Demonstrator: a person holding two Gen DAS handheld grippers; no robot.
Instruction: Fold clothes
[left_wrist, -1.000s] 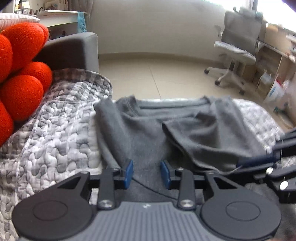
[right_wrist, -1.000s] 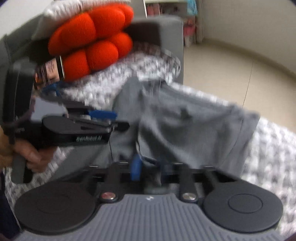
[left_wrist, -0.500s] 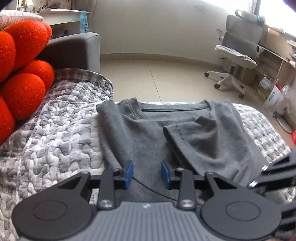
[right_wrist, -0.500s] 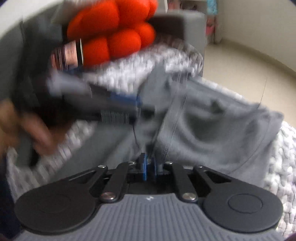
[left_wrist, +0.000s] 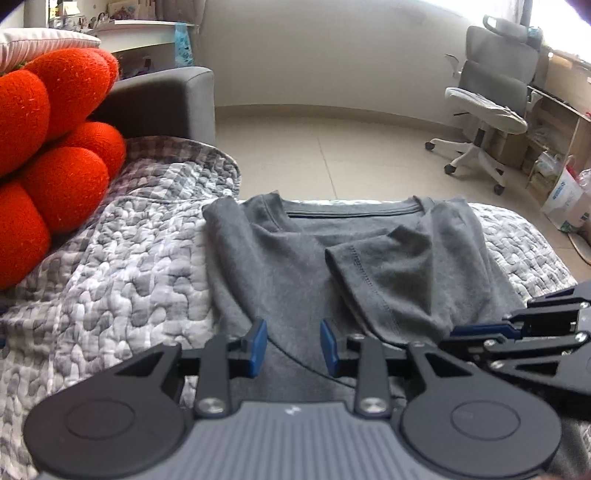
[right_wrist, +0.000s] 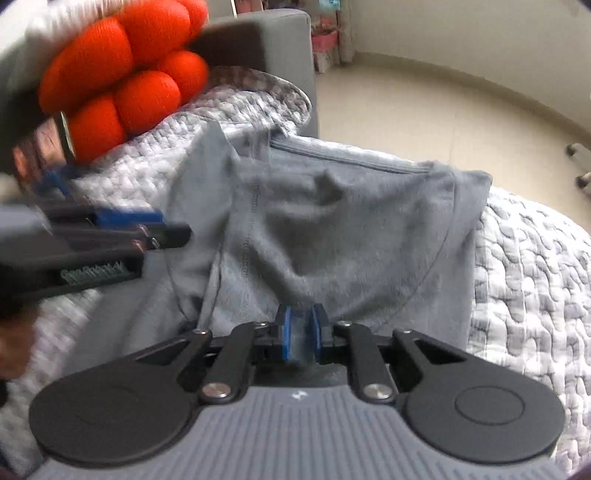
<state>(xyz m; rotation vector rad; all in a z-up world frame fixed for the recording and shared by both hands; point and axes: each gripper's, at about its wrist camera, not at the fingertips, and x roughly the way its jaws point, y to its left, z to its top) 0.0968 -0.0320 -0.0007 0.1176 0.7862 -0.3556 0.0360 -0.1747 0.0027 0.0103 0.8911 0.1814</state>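
We see the grey T-shirt (left_wrist: 295, 266) lying on the quilted cover (left_wrist: 122, 280), just beside the orange cushion (left_wrist: 55, 147). Our left tongs (left_wrist: 291, 347) hover parted over its lower part. Our right tongs (right_wrist: 300, 334) pinch a fold of the T-shirt's fabric.

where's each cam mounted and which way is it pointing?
Left wrist: on the left gripper, looking along its open fingers over the shirt toward floor and office chair; the right gripper shows at right.
Right wrist: on the right gripper, aimed across the shirt toward the sofa arm; fingers narrowly apart with cloth between; the left gripper and a hand show at left.
Shared: shirt, quilt, red cushion.
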